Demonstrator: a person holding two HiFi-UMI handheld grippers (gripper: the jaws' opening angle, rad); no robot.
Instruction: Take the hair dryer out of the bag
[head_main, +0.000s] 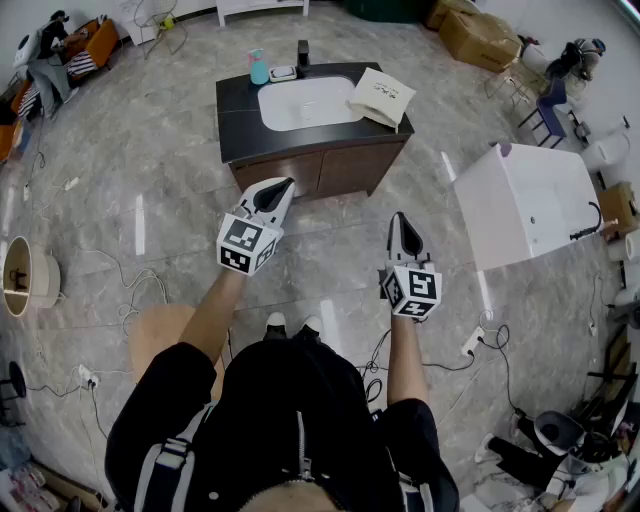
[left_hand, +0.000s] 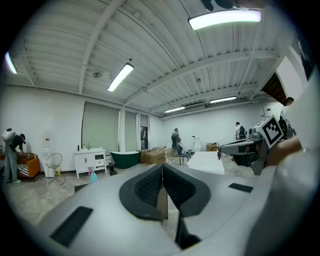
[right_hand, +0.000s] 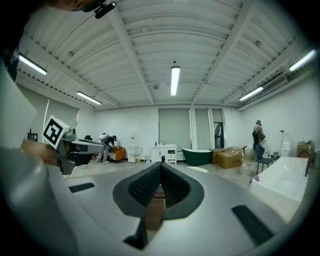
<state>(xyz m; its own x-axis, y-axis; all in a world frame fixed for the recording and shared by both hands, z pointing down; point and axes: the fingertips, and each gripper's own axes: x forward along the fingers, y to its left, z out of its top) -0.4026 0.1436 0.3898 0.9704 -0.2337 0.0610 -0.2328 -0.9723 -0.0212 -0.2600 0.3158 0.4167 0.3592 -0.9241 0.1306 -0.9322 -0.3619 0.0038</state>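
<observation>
While our left hand-held gripper (head_main: 282, 188) and right hand-held gripper (head_main: 400, 221) are closed and empty, we judge the cream bag (head_main: 382, 96) on the bench (head_main: 236, 108) soft and limp: pinch its open edge.

Item count
One bag (head_main: 381, 95) and one spray bottle (head_main: 259, 68) are sitting on one counter (head_main: 236, 122) with one sink (head_main: 300, 105); one bathtub (head_main: 530, 200) is standing nearby.

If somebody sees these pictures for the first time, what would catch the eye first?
The left gripper and right gripper, both shut and empty, point at a dark-topped vanity ahead. A cream bag lies on its right end; a white bathtub stands further right.
</observation>
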